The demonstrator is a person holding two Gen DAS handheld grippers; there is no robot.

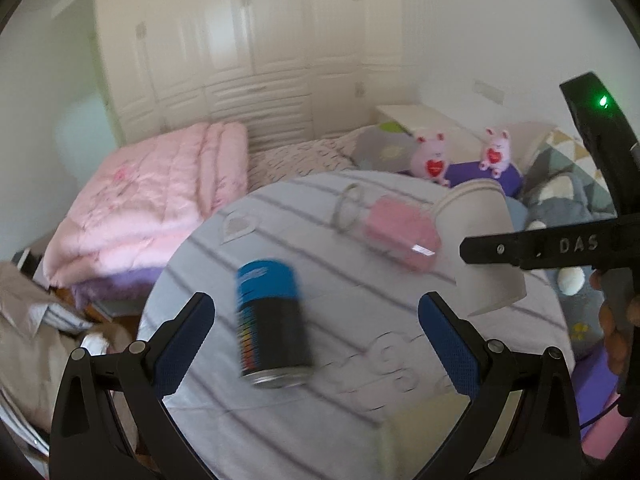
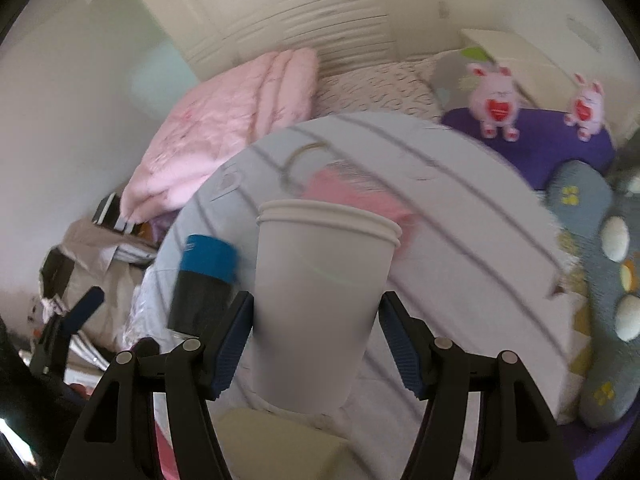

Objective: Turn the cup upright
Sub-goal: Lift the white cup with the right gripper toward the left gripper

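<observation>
— Cup (image 2: 324, 304) location? Gripped between the pads of the right hand-held gripper (image 2: 316, 340), rim up, slightly tilted, above the striped table (image 2: 460, 216).

— Left hand-held gripper (image 1: 316, 340)?

— Spread wide, grasping nothing, hovering over the blue-and-black can (image 1: 272, 320), left of cup.

— Behind cup?

— Pink object (image 1: 400, 236), blurred; possibly a case.

Paper cup (image 2: 324, 300): plain white. Can (image 1: 272, 324): blue top band, black body, multicolour stripe. Worktop cover (image 1: 320, 360): pale grey-lilac with thin dark stripes. Block (image 1: 400, 232) on worktop: pink. Folded quilt (image 1: 152, 200): pink. Two plush rabbits (image 1: 430, 158): pink with red hearts, on purple cushion (image 2: 536, 144). Gripper pads (image 1: 448, 340): blue; frames black.
</observation>
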